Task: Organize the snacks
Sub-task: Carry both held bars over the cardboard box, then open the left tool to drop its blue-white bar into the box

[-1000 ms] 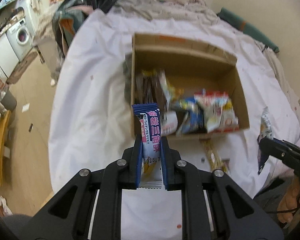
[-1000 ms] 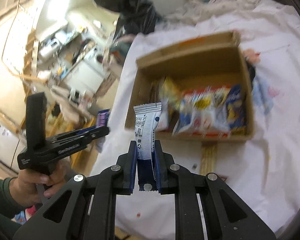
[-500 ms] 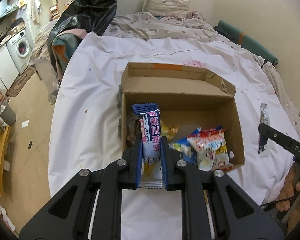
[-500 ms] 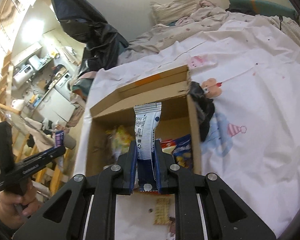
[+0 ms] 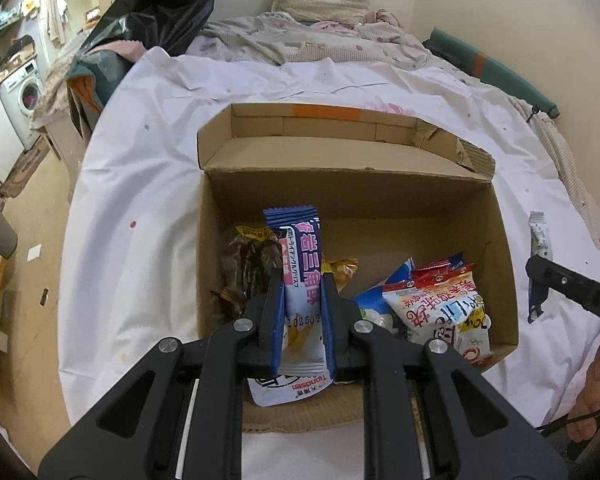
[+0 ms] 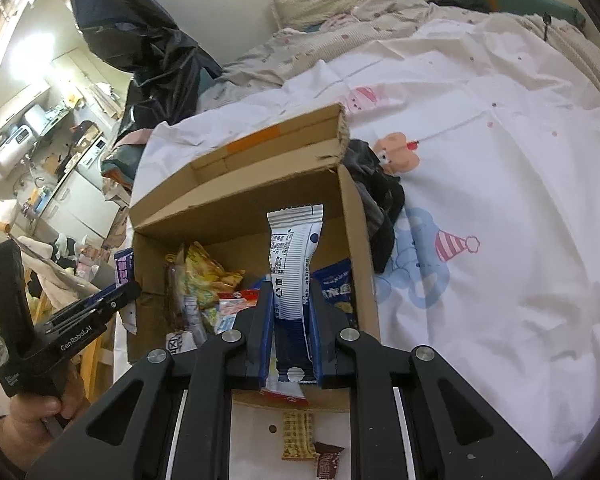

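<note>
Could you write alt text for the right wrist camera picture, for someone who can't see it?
The right gripper, jaws shut on a white and blue snack packet, holds it over an open cardboard box of snacks on a white bedsheet. The left gripper shows at left, and two small wrapped snacks lie before the box.

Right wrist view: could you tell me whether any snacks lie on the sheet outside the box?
Yes, two small snacks lie on the white sheet just in front of the box.

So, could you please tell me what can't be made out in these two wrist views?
- Left wrist view: the left gripper covers the lower part of the purple snack bar.
- Right wrist view: the white snack packet shows only its back; its print is too small to read.
- Both views: the cardboard box floor is hidden under snacks.
</note>
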A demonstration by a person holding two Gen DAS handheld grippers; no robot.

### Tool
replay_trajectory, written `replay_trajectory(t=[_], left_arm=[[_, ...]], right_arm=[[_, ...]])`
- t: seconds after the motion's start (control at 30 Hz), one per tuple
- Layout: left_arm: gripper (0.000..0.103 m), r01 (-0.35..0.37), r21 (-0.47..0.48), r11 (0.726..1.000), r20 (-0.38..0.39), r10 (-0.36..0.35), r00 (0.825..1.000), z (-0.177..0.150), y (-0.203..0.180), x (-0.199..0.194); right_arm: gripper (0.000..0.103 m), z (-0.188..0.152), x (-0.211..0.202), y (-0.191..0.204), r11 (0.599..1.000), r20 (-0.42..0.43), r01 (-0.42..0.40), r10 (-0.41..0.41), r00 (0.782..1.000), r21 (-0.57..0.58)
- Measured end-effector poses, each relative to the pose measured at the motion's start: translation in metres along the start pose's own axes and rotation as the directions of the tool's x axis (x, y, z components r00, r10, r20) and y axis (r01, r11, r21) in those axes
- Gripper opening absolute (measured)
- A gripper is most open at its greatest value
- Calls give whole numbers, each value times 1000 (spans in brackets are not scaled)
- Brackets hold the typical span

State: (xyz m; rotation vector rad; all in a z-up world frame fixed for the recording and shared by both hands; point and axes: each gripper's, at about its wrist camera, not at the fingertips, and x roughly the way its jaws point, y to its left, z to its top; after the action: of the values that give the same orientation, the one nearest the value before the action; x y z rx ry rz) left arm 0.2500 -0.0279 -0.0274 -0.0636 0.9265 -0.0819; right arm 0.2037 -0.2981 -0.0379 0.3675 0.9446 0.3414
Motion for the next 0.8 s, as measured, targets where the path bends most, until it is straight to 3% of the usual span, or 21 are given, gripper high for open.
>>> replay_trajectory(t=[0.8], left_arm=[[14,35,-10,999,-10,-35,999,-6,-2,6]], right_arm=[[18,-6,26,1,999,-91,38,-37,995,7]])
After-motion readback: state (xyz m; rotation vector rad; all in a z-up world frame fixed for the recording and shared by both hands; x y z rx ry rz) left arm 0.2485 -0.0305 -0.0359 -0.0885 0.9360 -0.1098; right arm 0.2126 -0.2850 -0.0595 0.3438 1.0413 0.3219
